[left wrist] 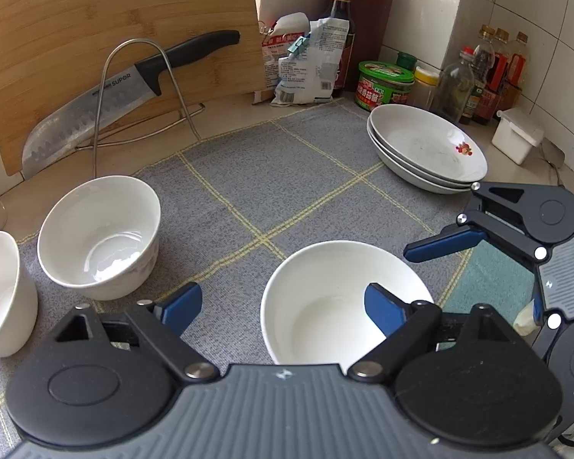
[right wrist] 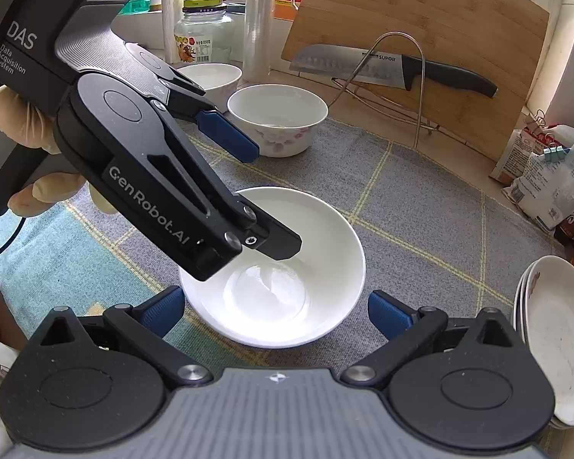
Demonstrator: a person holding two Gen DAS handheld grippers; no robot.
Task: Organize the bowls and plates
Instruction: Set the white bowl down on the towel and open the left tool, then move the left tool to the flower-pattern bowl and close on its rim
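Grey checked cloth (left wrist: 287,160) covers the kitchen counter, with a bamboo cutting board (left wrist: 114,30) and a black-handled cleaver (left wrist: 107,103) propped on a wire rack behind its back edge. Near the cloth's front edge sits a plain white ceramic bowl (left wrist: 325,298), upright. The left gripper (left wrist: 283,306) stands over it with its blue pads spread wide, one pad above the bowl's hollow, the other outside the rim over the cloth, neither pressing on it. The right gripper (right wrist: 275,310) is spread wide too, its pads flanking the bowl's near rim without gripping. Two more white bowls (left wrist: 99,237) stand at the cloth's left edge. A stack of shallow white plates (left wrist: 428,149) rests at the back right corner, beside jars and bottles.
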